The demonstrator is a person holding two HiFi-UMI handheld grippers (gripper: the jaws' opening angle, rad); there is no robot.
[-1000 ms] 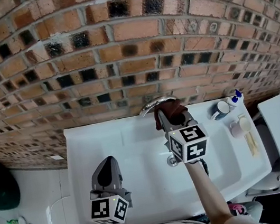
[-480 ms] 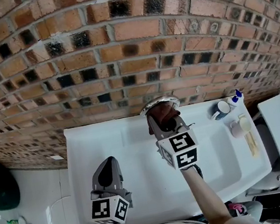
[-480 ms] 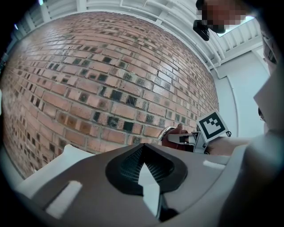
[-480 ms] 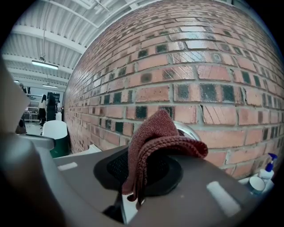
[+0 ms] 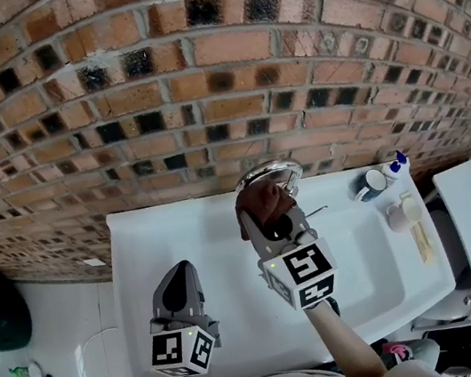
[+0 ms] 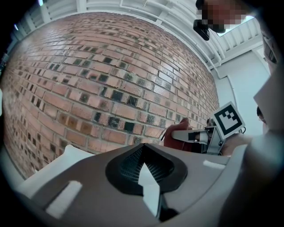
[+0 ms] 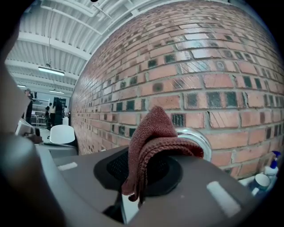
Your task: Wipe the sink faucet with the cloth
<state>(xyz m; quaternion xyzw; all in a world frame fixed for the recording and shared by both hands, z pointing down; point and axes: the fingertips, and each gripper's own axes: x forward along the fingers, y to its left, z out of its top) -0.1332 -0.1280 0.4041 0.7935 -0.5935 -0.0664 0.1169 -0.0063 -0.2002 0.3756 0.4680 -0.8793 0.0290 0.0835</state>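
Two claws show in head view, both over a white rectangular sink (image 5: pixel 137 245) below a red-brown brick wall (image 5: pixel 202 99). Right claw (image 5: pixel 264 214) is shut on a dark red knitted cloth (image 5: pixel 260 197). Cloth sits just ahead of the claw tips and meets the curved chrome sink faucet (image 5: pixel 275 169); real contact can't be told. Left claw (image 5: pixel 179 285) is low and to the left of the right one, well apart from faucet. To the right of right claw, on the sink edge: white cup w/ dark inside (image 5: pixel 369 187) and blue-capped bottle (image 5: pixel 398 161).

Left gripper view: left claw (image 6: pixel 145 172) has jaws together, nothing betw. them. Ahead & to the right, right claw (image 6: pixel 188 135) w/ cloth (image 6: pixel 174 137).

Right gripper view: right claw (image 7: pixel 141 170) is clamped on cloth (image 7: pixel 151 135), which bunches up over the tips. Faucet (image 7: pixel 200 138) is directly behind cloth, wall (image 7: pixel 199 66) beyond.
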